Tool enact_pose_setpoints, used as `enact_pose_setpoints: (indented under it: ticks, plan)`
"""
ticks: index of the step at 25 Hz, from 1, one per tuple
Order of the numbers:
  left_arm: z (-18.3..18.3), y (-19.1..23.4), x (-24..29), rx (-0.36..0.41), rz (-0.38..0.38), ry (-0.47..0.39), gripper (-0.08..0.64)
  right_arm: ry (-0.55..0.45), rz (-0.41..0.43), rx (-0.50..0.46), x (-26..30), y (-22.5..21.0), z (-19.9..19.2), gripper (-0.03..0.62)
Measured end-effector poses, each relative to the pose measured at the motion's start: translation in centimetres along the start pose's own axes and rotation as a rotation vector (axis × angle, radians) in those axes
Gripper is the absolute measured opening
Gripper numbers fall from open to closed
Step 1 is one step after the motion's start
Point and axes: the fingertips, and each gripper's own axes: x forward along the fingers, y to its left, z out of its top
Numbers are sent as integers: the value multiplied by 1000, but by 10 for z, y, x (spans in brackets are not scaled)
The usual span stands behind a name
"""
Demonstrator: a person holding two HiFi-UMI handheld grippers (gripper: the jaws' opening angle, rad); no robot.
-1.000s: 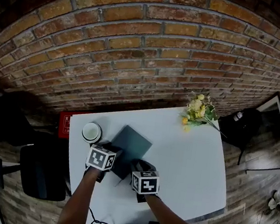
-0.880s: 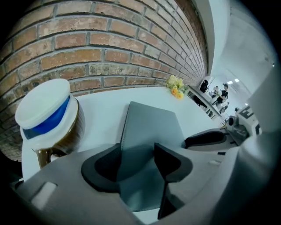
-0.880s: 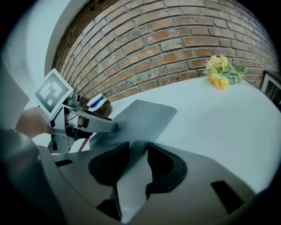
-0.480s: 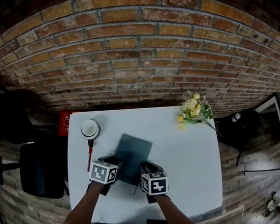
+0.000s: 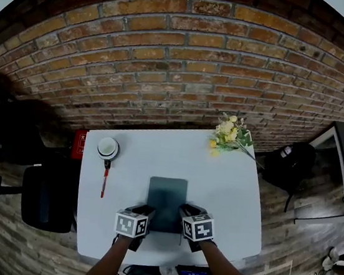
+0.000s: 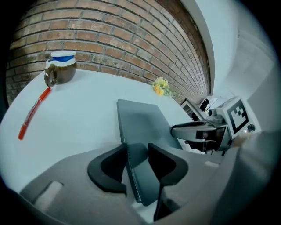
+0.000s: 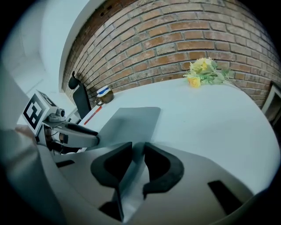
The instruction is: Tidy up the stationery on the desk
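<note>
A dark grey-green notebook (image 5: 166,201) lies flat on the white desk (image 5: 228,191), squared to the near edge. My left gripper (image 5: 140,223) is shut on the notebook's (image 6: 136,127) near left corner. At the near right corner my right gripper (image 5: 184,225) is shut on the same notebook (image 7: 129,125). Each gripper view shows the notebook's edge pinched between the dark pads. A red pen (image 5: 104,179) lies at the desk's left, below a white-lidded mug (image 5: 107,148).
Yellow flowers (image 5: 229,134) lie at the desk's far right corner. A brick wall (image 5: 170,58) backs the desk. A dark chair (image 5: 48,196) stands to the left, and a red box (image 5: 80,143) sits behind the desk's left edge.
Both grippers have pulled the notebook toward the near edge and turned it square to the desk. The red pen, hidden before, now shows at the left.
</note>
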Motion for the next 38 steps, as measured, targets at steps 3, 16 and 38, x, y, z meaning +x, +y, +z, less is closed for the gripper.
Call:
enact_pose_setpoints:
  ticks: [3, 16, 38]
  plan:
    - [-16, -18, 0, -13, 4, -1, 150, 9, 15, -16, -13, -6, -15, 94]
    - [-45, -50, -3, -25, 23, -59, 146, 30, 53, -58, -41, -15, -41, 98]
    - [-75, -61, -13, 111, 32, -27, 206, -58, -112, 117, -47, 6, -73, 193]
